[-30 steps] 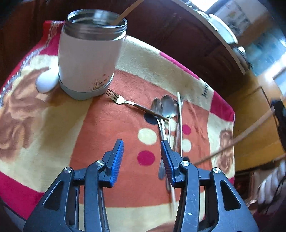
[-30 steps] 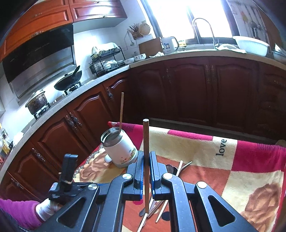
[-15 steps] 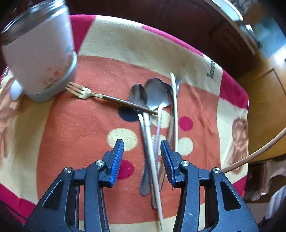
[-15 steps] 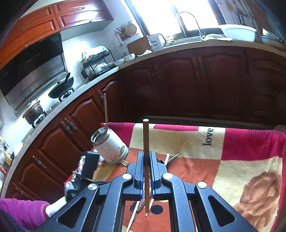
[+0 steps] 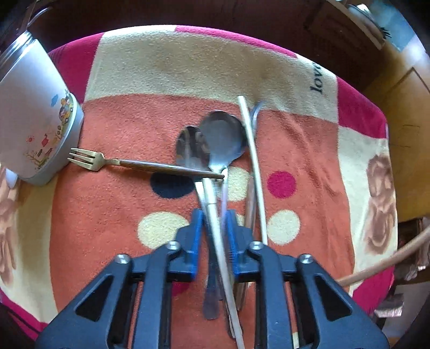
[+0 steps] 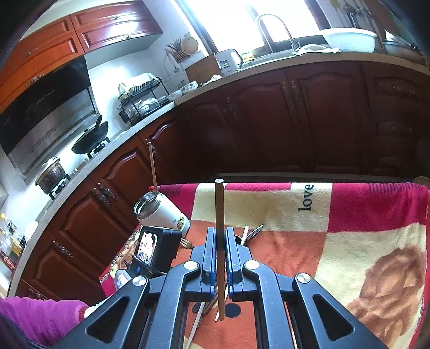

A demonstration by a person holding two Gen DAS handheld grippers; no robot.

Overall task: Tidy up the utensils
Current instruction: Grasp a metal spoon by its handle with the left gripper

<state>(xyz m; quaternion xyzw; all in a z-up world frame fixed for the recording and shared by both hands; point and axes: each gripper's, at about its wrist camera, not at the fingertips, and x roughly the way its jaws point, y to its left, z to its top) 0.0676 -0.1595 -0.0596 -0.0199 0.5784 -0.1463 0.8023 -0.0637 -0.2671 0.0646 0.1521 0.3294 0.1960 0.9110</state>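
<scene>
The left gripper (image 5: 212, 217), its blue jaws just closing, straddles a pale cream chopstick (image 5: 215, 214) lying near-to-far among steel spoons (image 5: 220, 139) on the patterned blanket (image 5: 188, 67). The right gripper (image 6: 220, 236) clamps a brown wooden chopstick (image 6: 219, 204) upright.

A kitchen is seen, lined with dark reddish wooden base cabinets (image 6: 295, 120) under a pale countertop (image 6: 188, 92). Strong daylight is let in through a window (image 6: 242, 21) behind a curved faucet (image 6: 274, 29). A black range hood (image 6: 45, 107) is mounted beneath upper cabinets (image 6: 80, 35).
</scene>
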